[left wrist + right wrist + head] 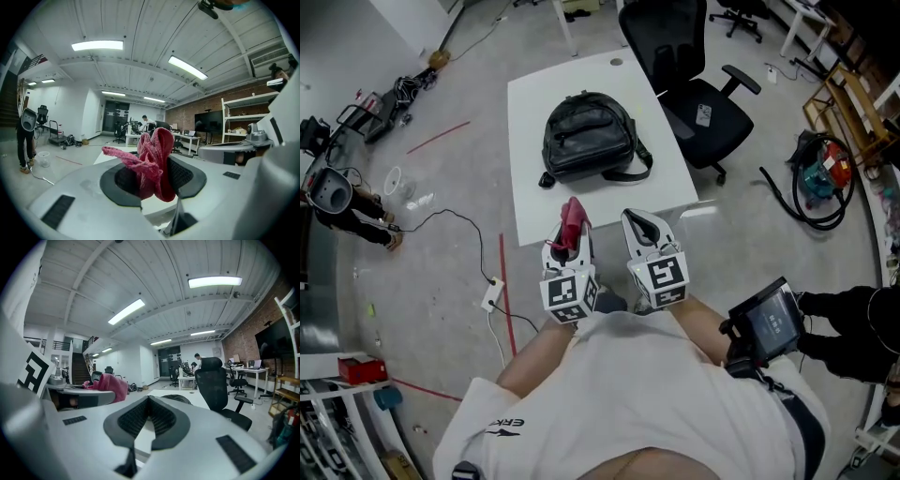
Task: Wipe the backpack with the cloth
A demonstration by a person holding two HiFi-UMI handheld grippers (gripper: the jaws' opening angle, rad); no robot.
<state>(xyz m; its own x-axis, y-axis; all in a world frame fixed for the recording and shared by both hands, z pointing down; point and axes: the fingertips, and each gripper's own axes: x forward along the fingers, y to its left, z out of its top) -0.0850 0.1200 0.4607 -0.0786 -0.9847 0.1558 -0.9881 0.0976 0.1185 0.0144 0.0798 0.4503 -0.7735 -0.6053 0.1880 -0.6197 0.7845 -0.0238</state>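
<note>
A power strip [492, 292] lies on the floor at 9 o'clock from the left gripper [572, 232], whose jaws are clamped on the red cloth [573, 217]. The black backpack [589, 137] lies at 12 o'clock on the white table [534, 197], with bare tabletop between it and the grippers. The right gripper [636, 225] has its jaws pressed together. An office chair [698, 89] stands at the table's 2 o'clock.

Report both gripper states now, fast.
Left gripper: shut on the red cloth.
Right gripper: shut, nothing between its jaws.
</note>
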